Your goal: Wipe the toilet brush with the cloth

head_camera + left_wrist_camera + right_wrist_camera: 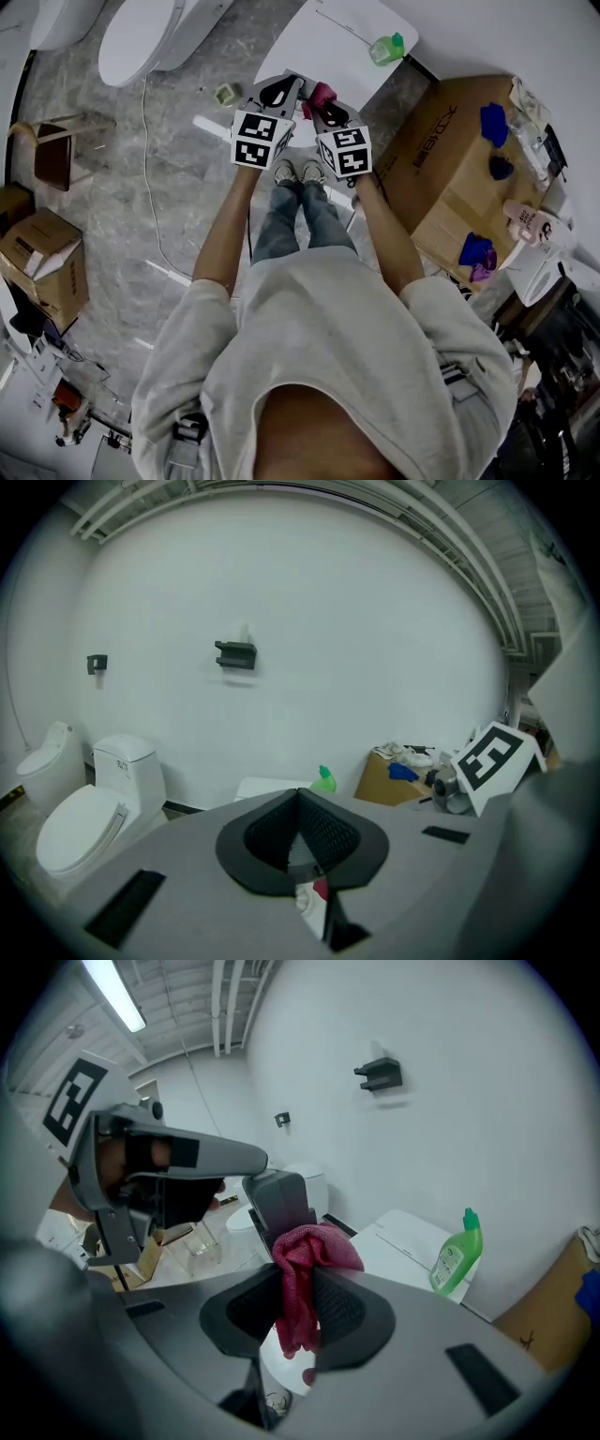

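While tight on the pink cloth (317, 1247), right claw (298, 1290) beside left claw (298, 810), clenched empty; bottle (457, 1256) label illegible.

magenta cloth (305, 1260), green bottle (457, 1252), white toilet (84, 822), brown box (441, 159), grey marbled floor (112, 197)

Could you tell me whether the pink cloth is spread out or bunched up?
Bunched up: the pink cloth hangs crumpled in a narrow wad, pinched between the jaws of the right gripper.

The left gripper (298, 806), jaws together, faces a white wall (356, 621), toilet (86, 817) and green bottle (324, 780).
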